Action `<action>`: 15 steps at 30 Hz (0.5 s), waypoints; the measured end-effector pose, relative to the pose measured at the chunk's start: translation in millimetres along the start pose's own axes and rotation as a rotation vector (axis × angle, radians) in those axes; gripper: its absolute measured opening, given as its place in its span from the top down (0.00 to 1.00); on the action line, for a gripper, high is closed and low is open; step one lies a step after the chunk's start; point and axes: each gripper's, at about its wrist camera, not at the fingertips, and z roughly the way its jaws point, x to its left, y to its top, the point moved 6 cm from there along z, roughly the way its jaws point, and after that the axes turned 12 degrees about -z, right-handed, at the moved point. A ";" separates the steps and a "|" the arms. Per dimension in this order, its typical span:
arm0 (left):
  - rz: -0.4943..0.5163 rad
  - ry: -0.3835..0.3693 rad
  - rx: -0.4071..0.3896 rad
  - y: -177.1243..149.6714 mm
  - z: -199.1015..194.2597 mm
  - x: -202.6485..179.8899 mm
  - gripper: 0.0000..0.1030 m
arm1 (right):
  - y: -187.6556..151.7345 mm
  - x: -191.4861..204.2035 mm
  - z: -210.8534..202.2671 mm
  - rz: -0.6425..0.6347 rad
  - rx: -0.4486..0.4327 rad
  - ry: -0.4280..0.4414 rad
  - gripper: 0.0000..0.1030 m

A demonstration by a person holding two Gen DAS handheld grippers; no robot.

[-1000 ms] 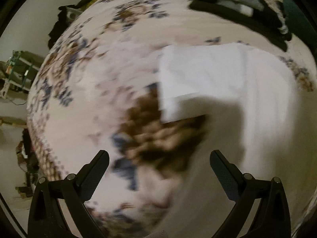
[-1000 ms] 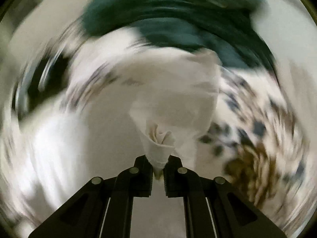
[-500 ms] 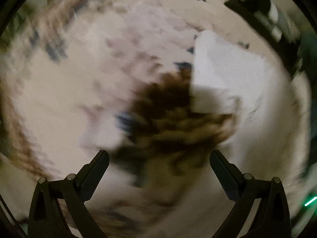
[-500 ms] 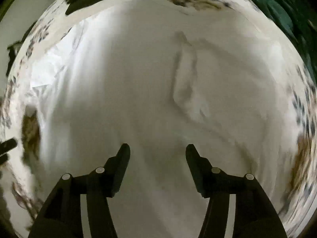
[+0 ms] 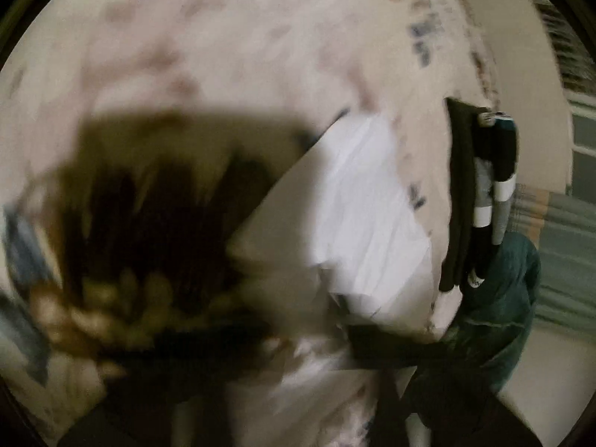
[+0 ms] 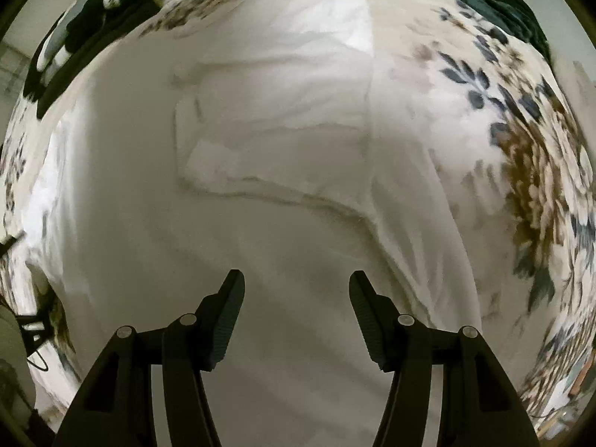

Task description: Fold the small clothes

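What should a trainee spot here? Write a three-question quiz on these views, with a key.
1. True or false: the right claw is shut on the white garment.
2. What does the white garment lie on? A) a bare wooden table B) a floral bedspread C) a green carpet
3. Fill in: in the right wrist view, the pile of dark striped clothes sits at the upper ____ of the picture.

Key: 1 false, its jaws stand apart above the cloth; 2 B; 3 left.
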 end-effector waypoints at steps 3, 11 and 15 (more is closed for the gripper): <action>0.245 0.004 -0.146 -0.8 -19.5 -31.4 0.97 | -4.3 -8.3 0.0 -0.005 0.014 -0.036 0.41; 0.907 0.011 -0.122 -117.2 -5.3 -116.8 0.97 | -58.8 -24.5 16.5 0.068 0.047 -0.076 0.41; 1.092 0.064 0.065 -177.0 30.1 -101.3 0.93 | -94.1 -44.9 13.0 0.107 0.056 -0.104 0.41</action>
